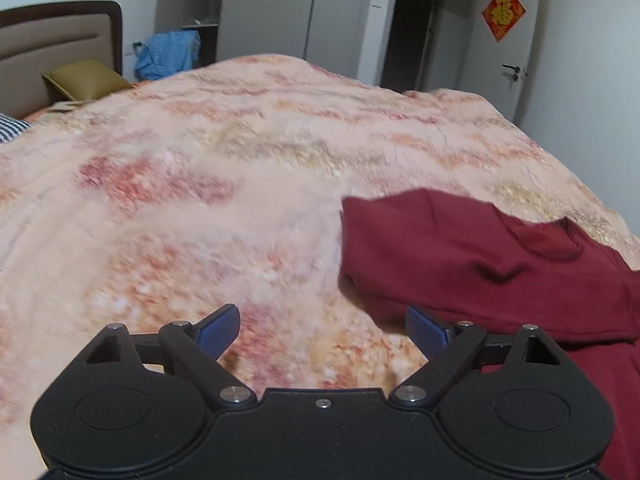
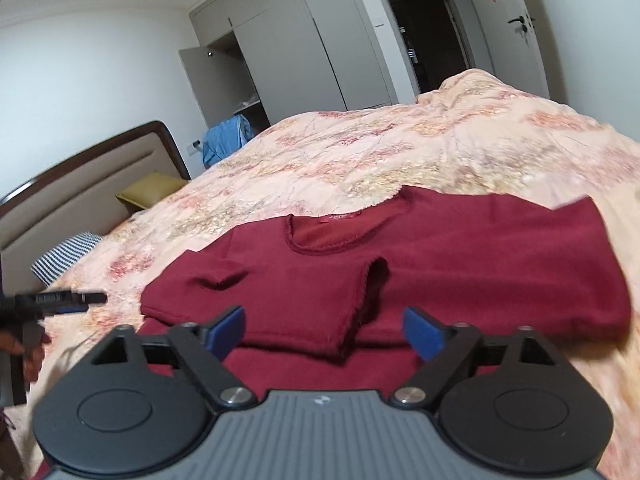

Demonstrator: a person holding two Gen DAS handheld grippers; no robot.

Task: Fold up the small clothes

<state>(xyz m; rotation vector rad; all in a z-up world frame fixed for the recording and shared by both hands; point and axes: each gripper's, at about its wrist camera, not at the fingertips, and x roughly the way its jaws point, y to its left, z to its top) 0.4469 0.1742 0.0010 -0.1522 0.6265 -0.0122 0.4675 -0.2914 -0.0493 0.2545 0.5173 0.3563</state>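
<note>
A dark red top (image 2: pixel 460 264) lies flat on the bed, its sleeves folded in over the chest and its neckline (image 2: pixel 344 232) facing away. My right gripper (image 2: pixel 324 330) hovers open just above its near part, nothing between the blue pads. In the left wrist view the same red top (image 1: pixel 480 264) lies at the right. My left gripper (image 1: pixel 322 330) stands open over bare blanket to the left of it, empty. The left gripper (image 2: pixel 76 300) also shows at the left edge of the right wrist view, held by a hand.
The bed carries a peach floral blanket (image 1: pixel 240 160). A striped pillow (image 2: pixel 64 260) and an olive cushion (image 2: pixel 148 192) lie by the headboard (image 1: pixel 60 40). A blue garment (image 1: pixel 168 54) hangs near the wardrobe. A white door (image 1: pixel 516 68) stands beyond the bed's far corner.
</note>
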